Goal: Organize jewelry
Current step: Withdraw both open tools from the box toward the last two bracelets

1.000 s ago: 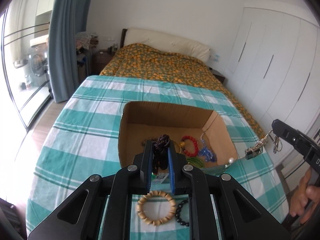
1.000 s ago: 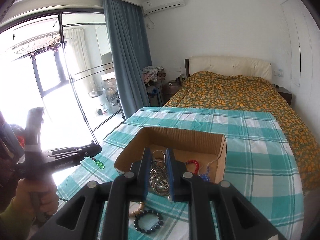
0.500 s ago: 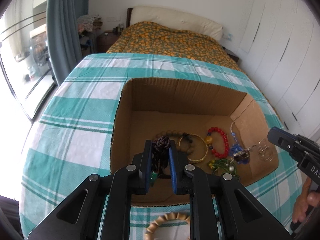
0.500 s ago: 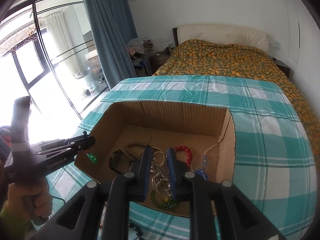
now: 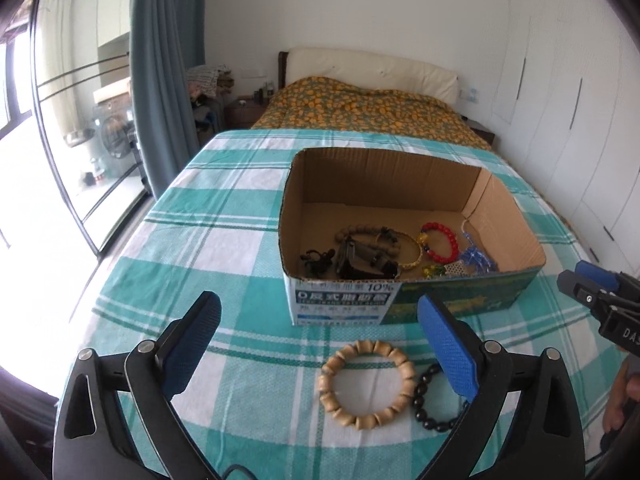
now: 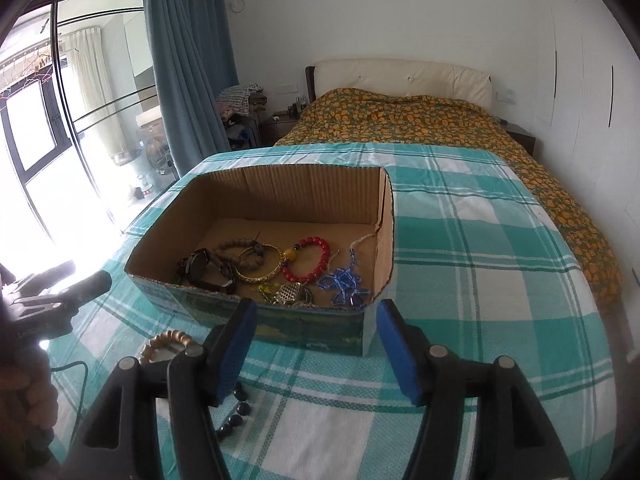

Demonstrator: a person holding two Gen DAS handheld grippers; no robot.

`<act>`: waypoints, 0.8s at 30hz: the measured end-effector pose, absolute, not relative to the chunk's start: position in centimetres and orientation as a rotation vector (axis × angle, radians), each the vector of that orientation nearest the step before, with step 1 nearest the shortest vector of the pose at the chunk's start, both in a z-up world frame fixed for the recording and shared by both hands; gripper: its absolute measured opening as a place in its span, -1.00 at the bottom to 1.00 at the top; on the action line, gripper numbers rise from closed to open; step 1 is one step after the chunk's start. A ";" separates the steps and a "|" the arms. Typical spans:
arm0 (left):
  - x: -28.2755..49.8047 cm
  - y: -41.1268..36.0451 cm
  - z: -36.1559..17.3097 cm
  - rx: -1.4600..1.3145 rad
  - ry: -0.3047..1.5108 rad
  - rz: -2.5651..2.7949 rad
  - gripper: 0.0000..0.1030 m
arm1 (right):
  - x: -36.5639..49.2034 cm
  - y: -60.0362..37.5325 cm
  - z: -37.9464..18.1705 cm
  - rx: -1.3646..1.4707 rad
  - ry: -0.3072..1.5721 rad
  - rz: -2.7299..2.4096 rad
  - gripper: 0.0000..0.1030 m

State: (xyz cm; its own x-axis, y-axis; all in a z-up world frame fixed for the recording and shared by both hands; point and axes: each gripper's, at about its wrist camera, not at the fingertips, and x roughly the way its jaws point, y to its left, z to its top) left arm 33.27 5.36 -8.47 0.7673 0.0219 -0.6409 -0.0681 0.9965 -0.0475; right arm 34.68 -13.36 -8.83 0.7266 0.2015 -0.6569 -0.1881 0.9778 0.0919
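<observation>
Since the job is sorting, most jewelry lies in the cardboard box (image 5: 472, 204) on the checked tablecloth (image 5: 224, 216), a bed (image 6: 420, 116) beyond; near it wait a wooden bracelet (image 5: 366, 384) and black beads (image 5: 430, 404), with the left gripper (image 5: 320, 348) and right gripper (image 6: 316, 344) spread wide, empty.

"10%" on cardboard box (image 5: 344, 300); "DA" on right gripper (image 5: 576, 280)
</observation>
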 end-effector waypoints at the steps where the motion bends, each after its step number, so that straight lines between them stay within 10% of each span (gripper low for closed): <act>1: 32.1 5.1 -8.5 -0.067 0.689 0.057 0.92 | 33.6 -13.5 -9.2 0.017 0.730 0.207 0.23; 24: 23.0 0.6 -11.0 -0.013 0.759 0.053 0.94 | 21.2 -12.4 -12.2 -0.023 0.752 0.198 0.23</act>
State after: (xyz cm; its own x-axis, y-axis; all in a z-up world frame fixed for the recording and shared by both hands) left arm 23.05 0.62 -10.96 0.7243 0.0431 -0.6882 -0.0525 0.9986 0.0073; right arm 21.25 -12.45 -12.19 0.7124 0.1706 -0.6808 -0.1872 0.9810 0.0499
